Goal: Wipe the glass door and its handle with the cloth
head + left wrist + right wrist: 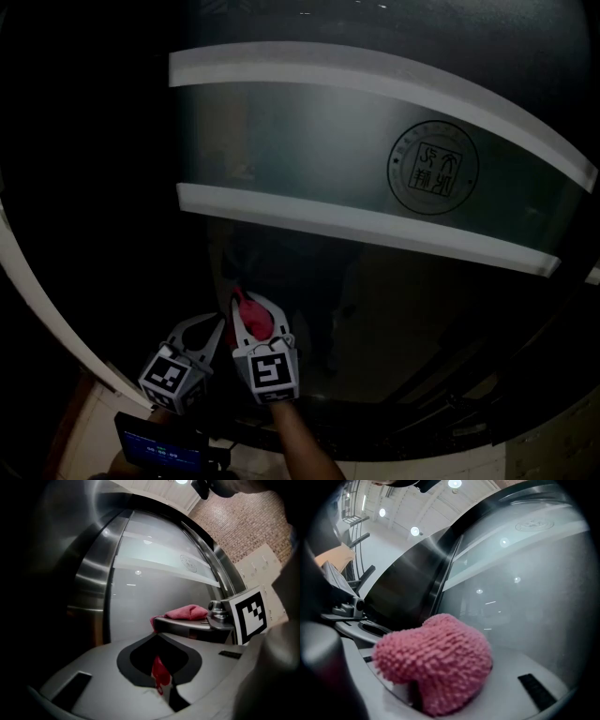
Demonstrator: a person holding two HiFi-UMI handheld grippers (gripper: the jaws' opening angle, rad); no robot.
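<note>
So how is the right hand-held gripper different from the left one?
The right hand-held gripper squeezes a big fluffy pink cloth; the left hand-held gripper pinches only a small red scrap. The right one reaches nearer the glass door. Both have their jaws shut.

my right gripper [440, 679] has its grey jaws closed on the cloth [436, 660], a fluffy pink wad that bulges up from between them and fills the lower middle of the view. just beyond it is the glass door [525, 597], frosted and pale, with small ceiling lights mirrored in it and a faint round emblem [532, 525] near the top right. a dark metal frame [436, 581] runs slantwise along the glass's left side. at the far left edge part of my left gripper [347, 616] shows, close beside mine.
</note>
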